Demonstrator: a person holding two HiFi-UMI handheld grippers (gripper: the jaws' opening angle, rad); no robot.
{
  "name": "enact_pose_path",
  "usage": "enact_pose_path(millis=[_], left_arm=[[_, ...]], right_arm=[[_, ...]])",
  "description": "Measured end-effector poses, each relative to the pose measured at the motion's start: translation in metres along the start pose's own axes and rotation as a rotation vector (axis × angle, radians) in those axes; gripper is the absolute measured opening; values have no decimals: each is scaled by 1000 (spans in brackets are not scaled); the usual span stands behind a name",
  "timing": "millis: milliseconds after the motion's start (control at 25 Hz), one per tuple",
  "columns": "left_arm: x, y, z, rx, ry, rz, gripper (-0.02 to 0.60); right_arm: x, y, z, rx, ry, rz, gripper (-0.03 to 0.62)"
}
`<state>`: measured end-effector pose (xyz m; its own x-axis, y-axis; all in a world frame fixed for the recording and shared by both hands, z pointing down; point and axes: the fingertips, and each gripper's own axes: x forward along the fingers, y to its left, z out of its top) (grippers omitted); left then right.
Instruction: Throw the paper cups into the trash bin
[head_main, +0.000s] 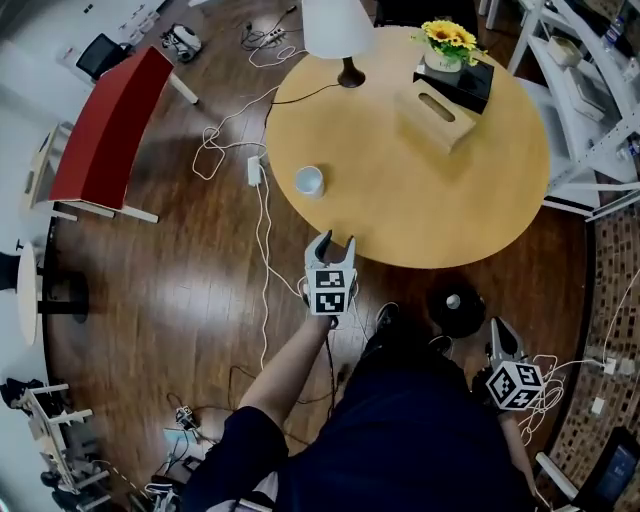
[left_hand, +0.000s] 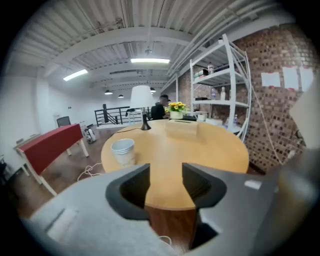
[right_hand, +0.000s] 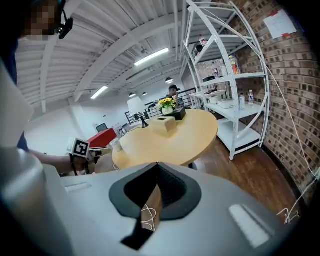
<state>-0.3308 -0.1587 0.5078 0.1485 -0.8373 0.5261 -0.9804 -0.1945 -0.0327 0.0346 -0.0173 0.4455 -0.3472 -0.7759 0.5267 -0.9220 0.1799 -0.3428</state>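
Just off the table's near edge, over the floor: left gripper (head_main: 331, 243), fingers (left_hand: 131, 192) roughly half apart, nothing between them, aimed out across the table (head_main: 470, 215). Lower down, at the person's right side: right gripper (head_main: 503, 332), fingers (right_hand: 175, 192) pressed together and empty.

Ahead and a little left of the left gripper, close to the table's near-left edge: paper cups (head_main: 309, 181), upright, seemingly a nested stack judging by the doubled rims.

For a clean pick, probably best to:
- swing left and forward until the stack sits squarely between the fingers;
- spread the fingers enough to pass both sides of the rim;
- close gently around mid-height, soft paper being easy to crush or tip;
- lift straight up before turning away.

No obstacle on the table between fingers and cups.

Well apart, toward the far edge: lamp (head_main: 338, 30) with its cord, wooden tissue box (head_main: 435, 113), flowers (head_main: 450, 38) on a black box (head_main: 462, 85).

On the floor by the near-right edge: dark round trash bin (head_main: 437, 318), something small and white inside.

Worth minding on the way there: the table's overhang beside the bin, the person's own body, and white cables (head_main: 262, 230) trailing across the floor.
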Motion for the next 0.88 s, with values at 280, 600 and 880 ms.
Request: enact_pose_path(millis=[280,600,880], left_arm=[[63,97,-27,-2,78,166,298],[110,128,-14,-95,117,142,360],[131,132,-13,-29,129,175,297]], right_arm=[[8,-17,42,-68,-23,-40,11],[0,-44,37,28,-3,-128,11],[1,-49,33,49,1,-147,11]])
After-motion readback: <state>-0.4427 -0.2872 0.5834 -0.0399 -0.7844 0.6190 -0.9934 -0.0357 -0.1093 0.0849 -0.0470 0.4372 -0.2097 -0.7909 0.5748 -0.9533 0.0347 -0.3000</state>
